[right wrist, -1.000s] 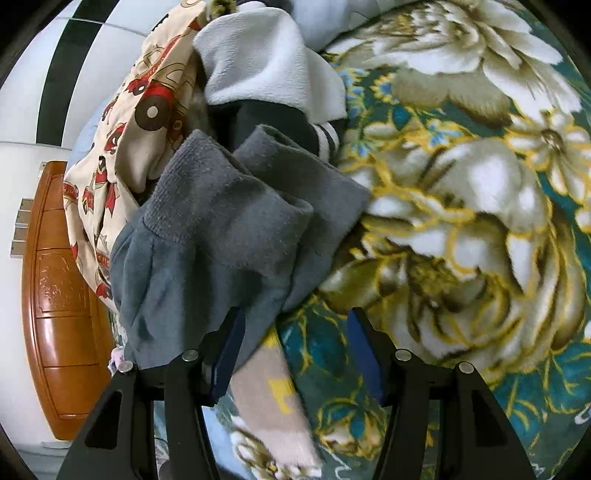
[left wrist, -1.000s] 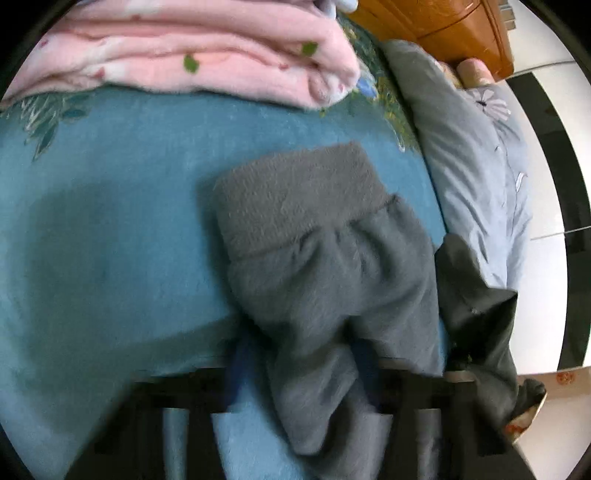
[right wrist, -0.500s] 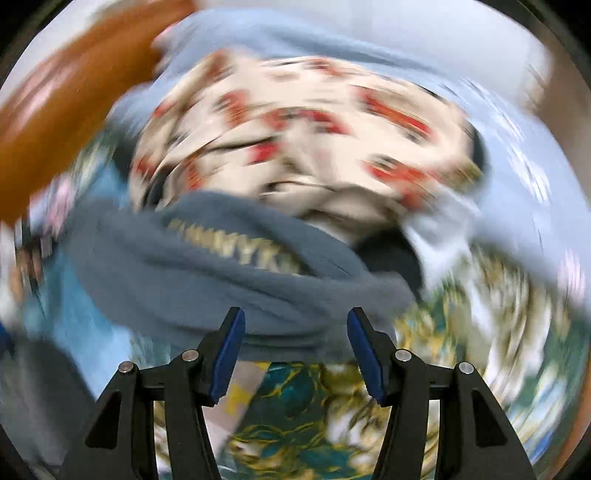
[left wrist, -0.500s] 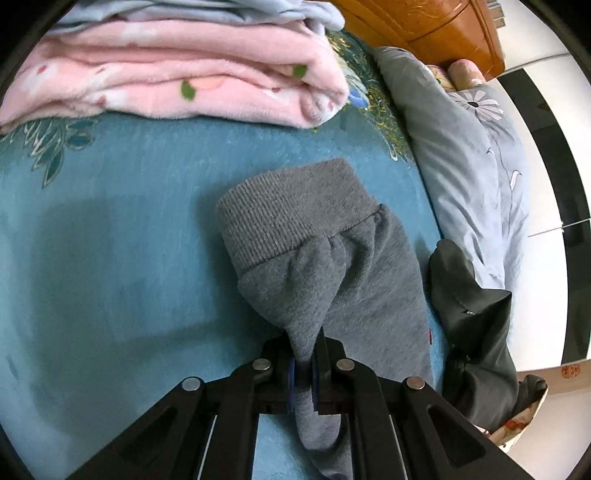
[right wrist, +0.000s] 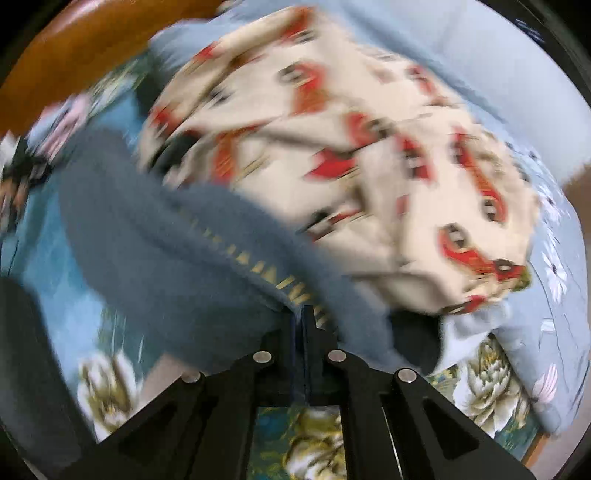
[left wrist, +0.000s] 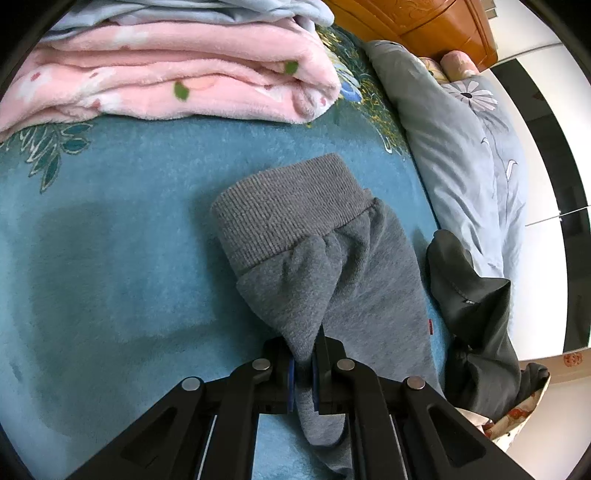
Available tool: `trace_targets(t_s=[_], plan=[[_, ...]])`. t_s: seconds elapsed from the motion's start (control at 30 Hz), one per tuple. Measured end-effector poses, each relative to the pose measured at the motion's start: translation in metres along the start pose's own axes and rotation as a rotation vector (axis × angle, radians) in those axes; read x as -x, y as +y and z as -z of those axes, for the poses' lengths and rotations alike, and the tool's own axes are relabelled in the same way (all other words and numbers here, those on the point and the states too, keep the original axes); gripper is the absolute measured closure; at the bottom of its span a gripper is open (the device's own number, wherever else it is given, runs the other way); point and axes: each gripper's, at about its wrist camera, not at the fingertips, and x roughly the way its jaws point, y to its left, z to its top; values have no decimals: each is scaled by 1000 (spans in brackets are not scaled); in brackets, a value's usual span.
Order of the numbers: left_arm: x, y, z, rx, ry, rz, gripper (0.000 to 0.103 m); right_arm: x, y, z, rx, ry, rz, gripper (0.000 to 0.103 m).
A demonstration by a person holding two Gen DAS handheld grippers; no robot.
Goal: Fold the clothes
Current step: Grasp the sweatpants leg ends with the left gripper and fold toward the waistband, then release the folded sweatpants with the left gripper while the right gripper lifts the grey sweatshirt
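Note:
A grey sweatshirt lies on the teal blanket; its ribbed cuff (left wrist: 284,206) points away from me in the left wrist view. My left gripper (left wrist: 304,363) is shut on a pinched fold of the grey sleeve (left wrist: 295,295), which rises into the jaws. In the blurred right wrist view, the same grey sweatshirt (right wrist: 177,251) with yellow lettering stretches leftward from my right gripper (right wrist: 303,314), whose jaws are closed on its edge.
A folded pink blanket (left wrist: 177,81) lies at the far side. A dark garment (left wrist: 469,306) and a pale blue pillow (left wrist: 454,147) sit to the right. A cream garment with red car prints (right wrist: 351,147) is heaped behind the sweatshirt. Wooden furniture (left wrist: 424,22) stands beyond.
My left gripper closed on a fold of the grey sleeve and lifted it slightly. The right gripper swung around, then closed on the sweatshirt's edge; it was open before.

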Motion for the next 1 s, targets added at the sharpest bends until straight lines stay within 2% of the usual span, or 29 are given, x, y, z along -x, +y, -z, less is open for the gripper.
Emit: trace_targets(t_s=[0.1,0.17,0.2,0.23,0.33,0.43,0.47,0.5,0.53,0.57,0.6,0.63,0.67,0.8,0.87,1.0], plan=[[-1,2,-1,-5,11,-6,94,-11,7,-4,81,16,68,99],[-2,4,-1,-4,15,-3,91,-17,11,-5,121,15,118,83],[-2,5,-2,-5,16,-6,86,-19,10,-6,117,15,121,71],[-2,6,-2,-8,17,-15,78,-22,8,-6,117,21,120,68],[-2,9,-3,1,17,-11,57,-29,8,-4,125,50,90,68],[-3,12,-5,54,8,40,47,-35,11,1,133,82,50,68],[-3,13,-5,71,2,51,46,-36,13,3,132,92,43,68],[-4,12,-5,81,0,58,46,-37,15,4,129,101,47,70],[-4,11,-5,86,1,64,48,-38,17,5,125,113,58,85],[-5,10,-5,90,1,69,48,-39,20,6,121,123,66,93],[-5,9,-5,91,2,68,57,-38,22,8,114,128,68,95],[-4,6,-5,86,2,47,85,-35,25,11,108,126,72,96],[-2,4,-5,81,1,26,93,-32,27,14,103,121,77,96],[21,-7,-6,29,-48,49,94,-4,31,27,83,86,77,97],[39,-17,-6,-32,-72,49,94,19,37,34,90,61,60,97],[92,-34,-9,-156,-116,54,94,68,61,46,126,13,-28,97]])
